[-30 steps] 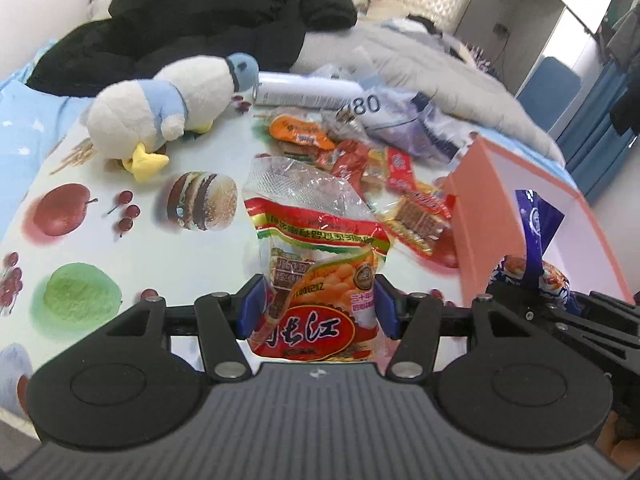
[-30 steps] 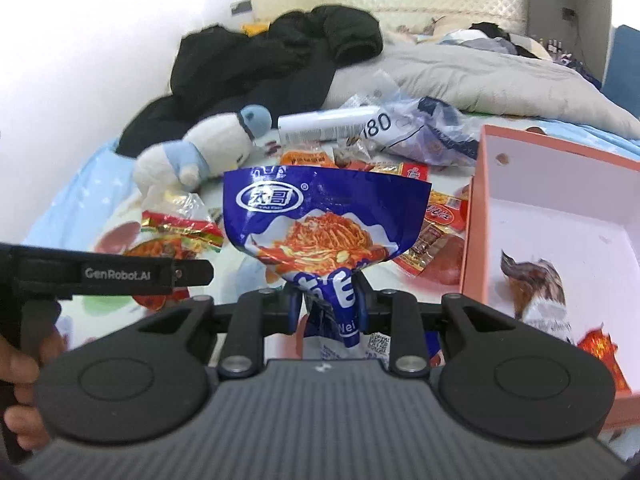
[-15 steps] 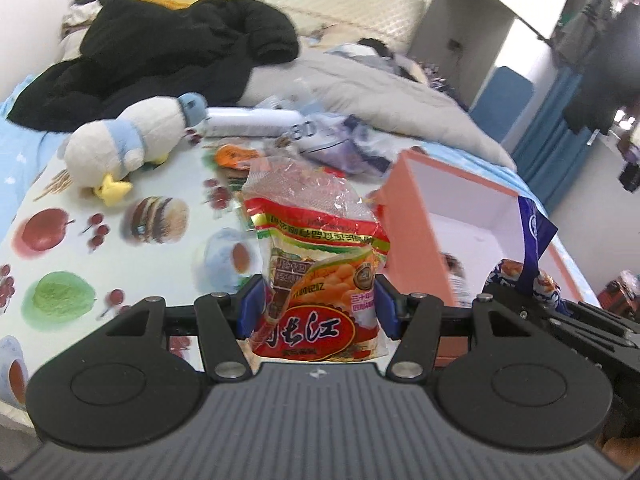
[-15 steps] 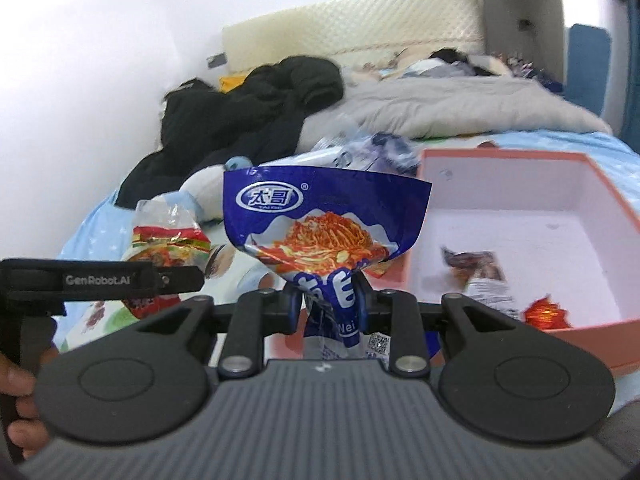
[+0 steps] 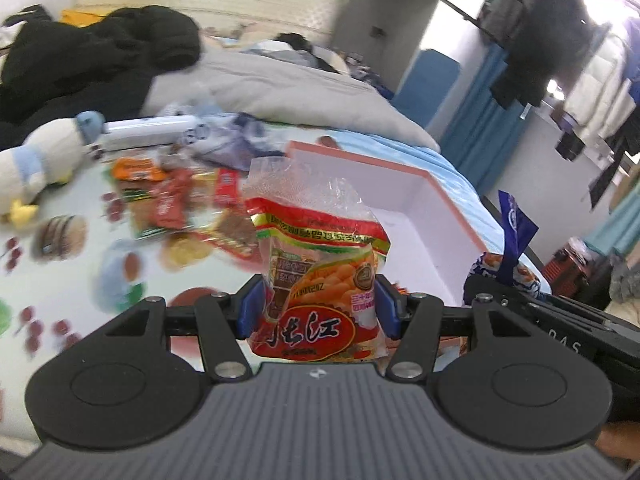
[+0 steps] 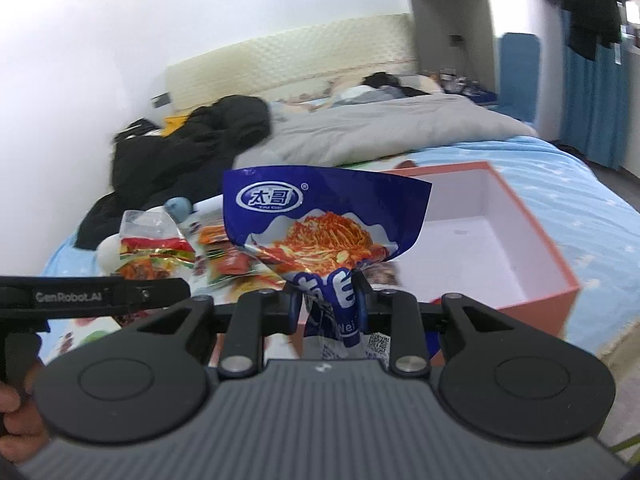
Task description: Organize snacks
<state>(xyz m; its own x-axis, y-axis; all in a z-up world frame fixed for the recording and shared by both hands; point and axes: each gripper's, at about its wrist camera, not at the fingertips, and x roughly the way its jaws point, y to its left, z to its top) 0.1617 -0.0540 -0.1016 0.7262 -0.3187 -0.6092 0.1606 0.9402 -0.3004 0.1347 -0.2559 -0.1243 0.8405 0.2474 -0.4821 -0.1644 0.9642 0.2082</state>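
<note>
The red and yellow snack bag (image 5: 320, 276) sits upright at the centre of the left wrist view, pinched at its lower half between the blue pads of the left gripper (image 5: 318, 312), whose tongs are clamped on its sides. In the right wrist view a blue noodle packet (image 6: 326, 224) fans out at centre frame, its crumpled waist squeezed tight in the right gripper (image 6: 327, 304), tongs clamped on it. Behind both bags lies the pink box (image 6: 556, 264), open on top with a white inside, filling the right half of that view; a small dark packet (image 6: 384, 272) lies inside near its left wall. To the left of the box, at middle left of the left wrist view, a heap of loose snack packets (image 5: 180, 200) is spread over the fruit-printed cloth (image 5: 72, 276). A plush duck (image 5: 36, 160) rests at the left edge, a black coat (image 5: 96, 60) in the upper left, a grey quilt (image 5: 280, 92) beyond.
</note>
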